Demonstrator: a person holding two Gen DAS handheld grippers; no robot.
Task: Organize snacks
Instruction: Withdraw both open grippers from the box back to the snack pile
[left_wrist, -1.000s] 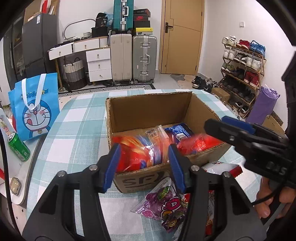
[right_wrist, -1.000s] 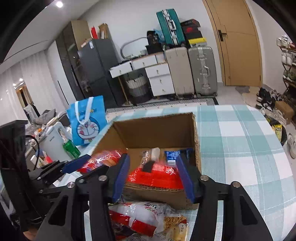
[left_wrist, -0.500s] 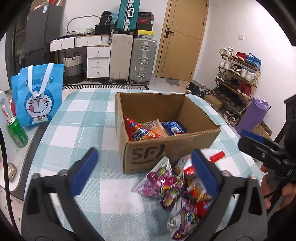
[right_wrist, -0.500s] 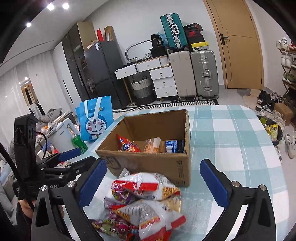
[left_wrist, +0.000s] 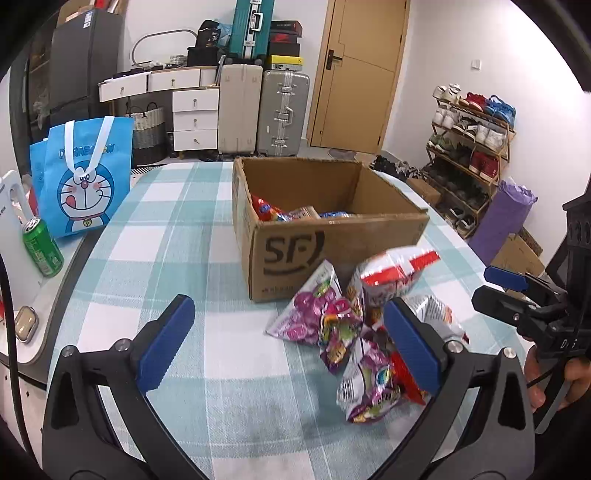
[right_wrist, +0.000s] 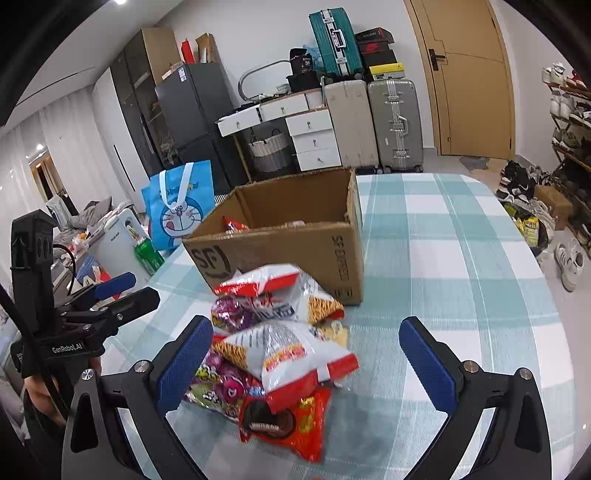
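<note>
An open cardboard box (left_wrist: 332, 240) (right_wrist: 280, 247) stands on the checked table and holds a few snack packs (left_wrist: 273, 212). A heap of snack bags (left_wrist: 354, 325) (right_wrist: 273, 347) lies on the table in front of it: purple bags, white-and-red bags, a red bag (right_wrist: 291, 421). My left gripper (left_wrist: 288, 347) is open and empty, above the table left of the heap. My right gripper (right_wrist: 306, 358) is open and empty, just above the near side of the heap. Each gripper also shows in the other's view (left_wrist: 517, 295) (right_wrist: 110, 295).
A blue cartoon tote bag (left_wrist: 81, 177) and a green can (left_wrist: 42, 247) stand at the table's left edge beside a white appliance (right_wrist: 110, 243). Suitcases (left_wrist: 258, 110), drawers and a door stand behind. A shoe rack (left_wrist: 469, 147) is at the right.
Both grippers let go of snack packs over the box, opened wide and drew back toward me. The packs now lie in the box; the heap in front is in full view.
</note>
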